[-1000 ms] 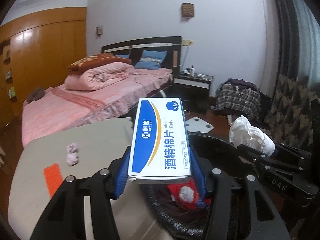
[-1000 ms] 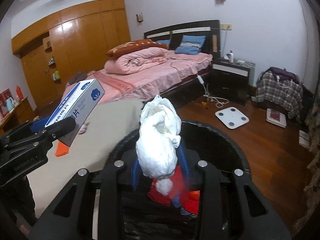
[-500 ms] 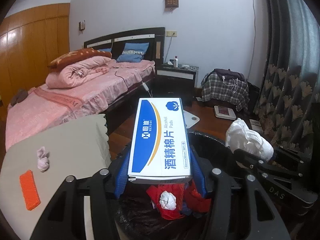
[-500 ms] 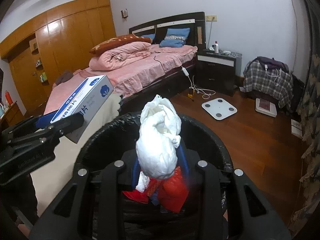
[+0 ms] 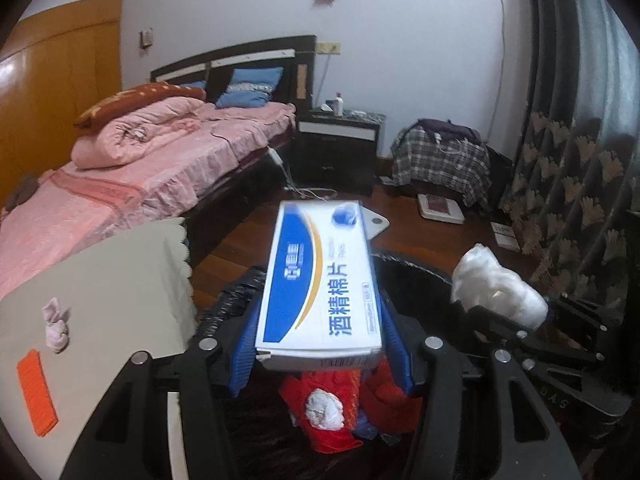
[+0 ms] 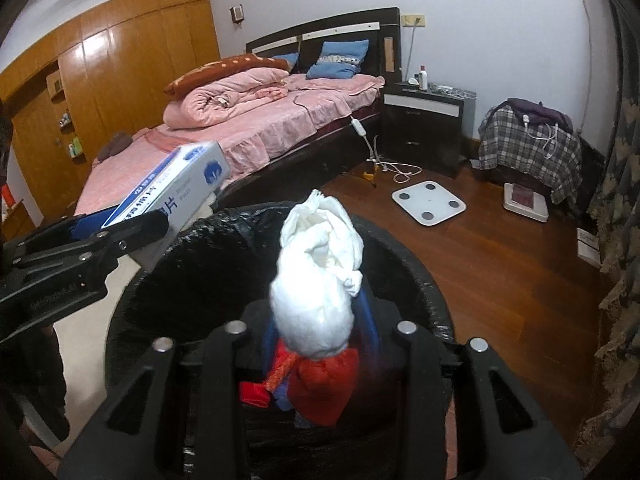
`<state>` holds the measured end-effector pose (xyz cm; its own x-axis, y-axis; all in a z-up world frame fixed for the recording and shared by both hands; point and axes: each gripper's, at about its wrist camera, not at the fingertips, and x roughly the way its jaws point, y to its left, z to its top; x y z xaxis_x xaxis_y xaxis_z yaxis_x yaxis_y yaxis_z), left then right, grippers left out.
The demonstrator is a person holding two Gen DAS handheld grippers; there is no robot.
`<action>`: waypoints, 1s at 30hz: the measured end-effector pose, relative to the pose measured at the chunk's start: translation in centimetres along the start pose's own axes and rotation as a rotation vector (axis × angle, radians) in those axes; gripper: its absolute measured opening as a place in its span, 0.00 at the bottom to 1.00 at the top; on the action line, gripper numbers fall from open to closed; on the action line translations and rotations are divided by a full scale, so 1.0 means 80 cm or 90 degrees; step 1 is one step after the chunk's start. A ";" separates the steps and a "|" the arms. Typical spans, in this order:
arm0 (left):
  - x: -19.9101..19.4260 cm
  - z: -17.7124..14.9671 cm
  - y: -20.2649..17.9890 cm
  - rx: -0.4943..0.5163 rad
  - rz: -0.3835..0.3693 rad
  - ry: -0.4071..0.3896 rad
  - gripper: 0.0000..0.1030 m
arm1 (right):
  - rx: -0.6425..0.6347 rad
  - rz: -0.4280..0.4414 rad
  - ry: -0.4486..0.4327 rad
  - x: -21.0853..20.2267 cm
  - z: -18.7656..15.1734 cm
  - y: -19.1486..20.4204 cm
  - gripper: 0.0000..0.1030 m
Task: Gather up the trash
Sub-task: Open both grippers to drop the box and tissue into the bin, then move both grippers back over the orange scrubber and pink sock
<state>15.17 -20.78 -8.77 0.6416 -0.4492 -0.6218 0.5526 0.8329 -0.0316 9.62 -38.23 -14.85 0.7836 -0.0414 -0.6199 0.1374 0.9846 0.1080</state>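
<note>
Cardboard box (image 5: 320, 280) sits clamped in my left tongs (image 5: 320, 340) above the bin (image 6: 400, 256): light, stiff, gripped across its sides. My right tongs (image 6: 320, 332) pinch soft crumpled tissue (image 6: 316, 280), easily squashed, also over the bin.

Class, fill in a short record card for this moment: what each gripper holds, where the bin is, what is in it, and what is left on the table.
left gripper: shut on the blue and white box, held above the bin
right gripper: shut on the white wad, held above the bin
bin: black, lined with a black bag, open, directly below both grippers
bin contents: red wrappers and a small white scrap
table: an orange strip and a small pink scrap lie on it
</note>
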 end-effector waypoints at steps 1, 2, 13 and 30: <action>0.001 0.001 0.000 -0.001 -0.004 0.003 0.62 | 0.000 -0.004 -0.001 0.000 0.000 -0.001 0.59; 0.001 0.000 0.003 -0.005 -0.006 0.002 0.65 | 0.000 -0.008 -0.001 -0.001 -0.001 -0.002 0.61; -0.050 -0.016 0.073 -0.053 0.085 -0.023 0.83 | 0.026 -0.020 -0.014 -0.021 -0.004 0.001 0.94; -0.172 -0.120 0.256 -0.191 0.319 -0.027 0.90 | -0.075 0.139 -0.014 -0.006 0.023 0.202 0.95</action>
<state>12.54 5.53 -8.35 0.8100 0.0157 -0.5863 0.0055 0.9994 0.0344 12.58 -22.61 -11.37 0.8001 0.1726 -0.5745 -0.1078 0.9835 0.1453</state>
